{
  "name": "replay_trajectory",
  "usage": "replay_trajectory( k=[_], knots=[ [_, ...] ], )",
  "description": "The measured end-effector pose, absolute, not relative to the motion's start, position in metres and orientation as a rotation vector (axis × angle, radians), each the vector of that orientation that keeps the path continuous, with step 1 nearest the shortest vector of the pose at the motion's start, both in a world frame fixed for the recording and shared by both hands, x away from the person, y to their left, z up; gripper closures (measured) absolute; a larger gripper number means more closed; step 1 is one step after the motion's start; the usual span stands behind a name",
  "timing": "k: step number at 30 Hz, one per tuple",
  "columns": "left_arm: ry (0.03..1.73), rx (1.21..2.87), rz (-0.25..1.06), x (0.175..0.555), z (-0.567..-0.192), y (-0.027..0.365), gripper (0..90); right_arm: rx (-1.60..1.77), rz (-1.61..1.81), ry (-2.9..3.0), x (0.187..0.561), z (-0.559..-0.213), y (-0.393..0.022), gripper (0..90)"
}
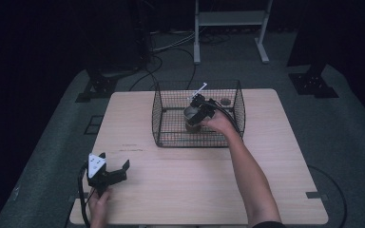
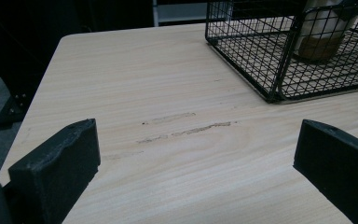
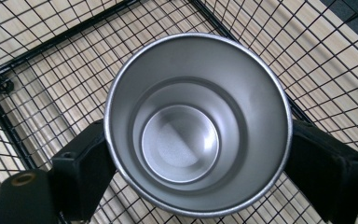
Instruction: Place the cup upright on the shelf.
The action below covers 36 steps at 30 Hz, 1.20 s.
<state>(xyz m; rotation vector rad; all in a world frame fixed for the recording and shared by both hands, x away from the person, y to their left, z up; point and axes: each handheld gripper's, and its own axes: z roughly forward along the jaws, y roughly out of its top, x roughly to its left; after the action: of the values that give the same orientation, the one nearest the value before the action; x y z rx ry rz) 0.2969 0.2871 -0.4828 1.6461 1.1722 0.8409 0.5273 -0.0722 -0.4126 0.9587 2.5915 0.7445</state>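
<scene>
Steel: the cup (image 3: 198, 123) is bare brushed metal inside, its round mouth open toward your right gripper's camera and nothing in it.
Cup base: in the left gripper view the cup (image 2: 321, 32) shows a pale body above a brown band at the foot, standing upright.
Cup place: it sits on the mesh floor of the black wire basket (image 1: 164, 102), about mid-basket in the high view (image 1: 192, 118).
Your right gripper: your right gripper (image 1: 200, 111) reaches down into the basket from the near right, one jaw on each side of the cup just under its rim. The jaws are part-way apart. The left one sits against the cup wall, while the right one seems just clear of it, so you have no firm hold that I can see.
Your left gripper: your left gripper (image 1: 105, 172) is spread wide with nothing between the jaws, held low over the near left of the table, well apart from the basket.
Basket contents: a small dark round thing (image 1: 225, 101) lies at the far right corner.
Table: pale wood (image 1: 275, 180), with faint scuff marks (image 2: 186, 128) ahead of your left gripper.
</scene>
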Motion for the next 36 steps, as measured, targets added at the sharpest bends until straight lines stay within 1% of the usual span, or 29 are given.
replay_trajectory(
  k=[12, 21, 29, 36],
  knots=[
    [1.175, 1.645, 0.84, 0.297, -0.483, 0.287, 0.0, 0.957, 0.799, 2.578, 0.526, -0.408, -0.077, 12.2],
    [1.17, 1.645, 0.839, 0.297, -0.483, 0.288, 0.0, 0.953, 0.921, 2.516, 0.522, -0.391, -0.082, 10.5],
    [1.166, 1.649, 0.839, 0.297, -0.483, 0.288, 0.0, 0.955, 1.042, 2.48, 0.508, -0.373, -0.094, 10.8],
    [1.171, 1.65, 0.838, 0.297, -0.483, 0.288, 0.0, 0.915, 1.082, 2.488, 0.495, -0.365, -0.097, 10.8]
  ],
)
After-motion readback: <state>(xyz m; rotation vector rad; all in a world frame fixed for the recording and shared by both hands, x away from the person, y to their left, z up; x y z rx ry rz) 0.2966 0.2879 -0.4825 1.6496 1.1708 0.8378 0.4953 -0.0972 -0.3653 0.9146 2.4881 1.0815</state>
